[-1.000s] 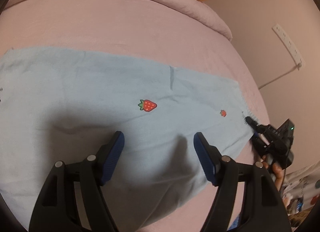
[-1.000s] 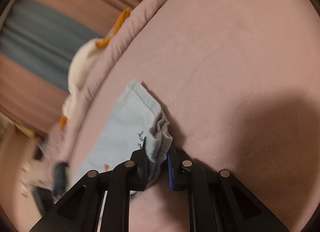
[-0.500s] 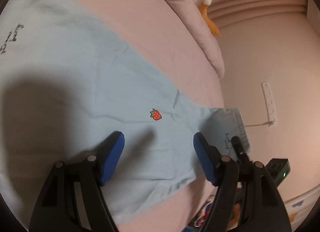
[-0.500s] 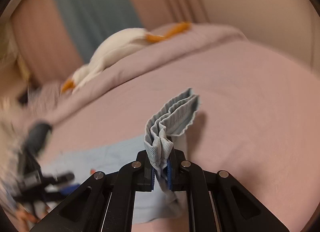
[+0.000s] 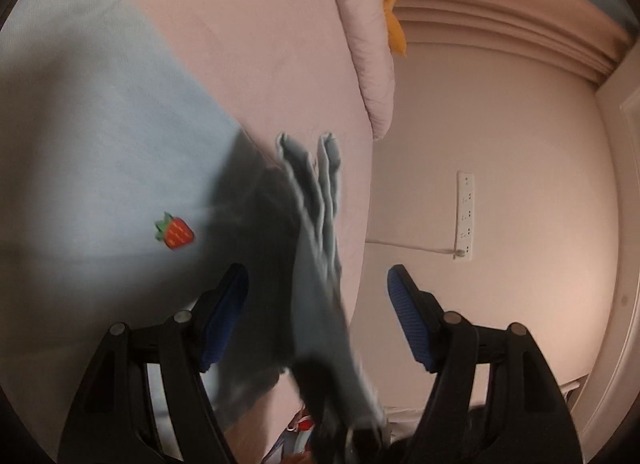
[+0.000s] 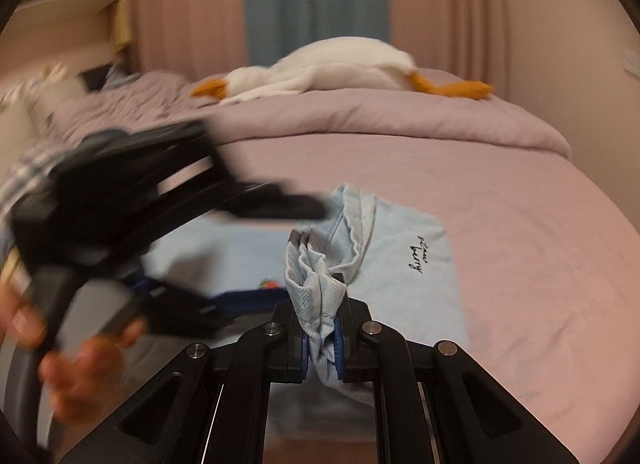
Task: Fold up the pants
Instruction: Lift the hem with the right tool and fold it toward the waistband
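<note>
Clearly, the right gripper [image 6: 321, 338] was clenched on a bunched hem of the light-blue pants [image 6: 404, 260], lifting it above the rest, which lay spread on the pink bed [image 6: 520, 232]. Meanwhile the left gripper [image 5: 318, 318] stood spread wide and grasped nothing, the raised fold hanging blurred between its fingers. Motion blur smeared that gripper in the right wrist view, and its far fingertip was hidden behind the cloth.

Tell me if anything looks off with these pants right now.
Nothing damaged. The pants lie flat on the bed except the end bunched in the shut right gripper; the left gripper is open.
</note>
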The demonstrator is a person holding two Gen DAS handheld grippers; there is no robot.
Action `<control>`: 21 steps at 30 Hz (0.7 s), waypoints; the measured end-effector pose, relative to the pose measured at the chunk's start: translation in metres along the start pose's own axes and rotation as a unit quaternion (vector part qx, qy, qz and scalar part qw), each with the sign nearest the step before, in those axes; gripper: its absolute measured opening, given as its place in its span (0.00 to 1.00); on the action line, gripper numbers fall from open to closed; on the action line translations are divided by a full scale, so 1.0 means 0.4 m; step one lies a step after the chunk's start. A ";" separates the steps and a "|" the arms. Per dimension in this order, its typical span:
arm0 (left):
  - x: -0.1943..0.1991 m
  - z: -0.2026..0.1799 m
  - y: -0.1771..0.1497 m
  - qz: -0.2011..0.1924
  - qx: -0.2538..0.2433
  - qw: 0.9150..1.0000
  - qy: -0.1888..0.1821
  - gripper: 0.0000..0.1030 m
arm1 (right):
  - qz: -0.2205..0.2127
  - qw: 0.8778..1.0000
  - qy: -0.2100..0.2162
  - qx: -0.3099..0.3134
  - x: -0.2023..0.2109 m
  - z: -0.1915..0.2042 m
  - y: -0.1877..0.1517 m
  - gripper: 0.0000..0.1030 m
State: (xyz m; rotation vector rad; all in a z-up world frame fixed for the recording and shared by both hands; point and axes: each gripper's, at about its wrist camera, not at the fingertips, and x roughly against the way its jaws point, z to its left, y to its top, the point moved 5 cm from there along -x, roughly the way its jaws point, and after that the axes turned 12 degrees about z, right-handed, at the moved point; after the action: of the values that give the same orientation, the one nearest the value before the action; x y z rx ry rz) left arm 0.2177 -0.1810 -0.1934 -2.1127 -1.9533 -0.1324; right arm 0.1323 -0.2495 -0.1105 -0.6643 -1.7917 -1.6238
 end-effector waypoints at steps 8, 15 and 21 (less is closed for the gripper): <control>0.084 -0.020 0.011 -0.033 -0.076 0.992 0.097 0.02 | 0.004 0.998 -0.008 0.066 -0.006 0.086 -0.019 0.10; 0.179 -0.040 -0.006 -0.069 -0.140 0.971 0.180 0.02 | -0.008 0.995 -0.002 0.104 -0.006 0.181 0.001 0.10; 0.259 0.029 0.003 -0.087 -0.130 0.958 0.242 0.02 | 0.015 0.990 0.018 0.137 -0.057 0.302 0.003 0.10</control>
State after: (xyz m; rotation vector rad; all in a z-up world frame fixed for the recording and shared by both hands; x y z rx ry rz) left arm 0.2270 -0.0781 -0.1798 -1.8096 -1.8834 -0.8943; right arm 0.1349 -0.1285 -0.1320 -0.5300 -1.9218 -1.3282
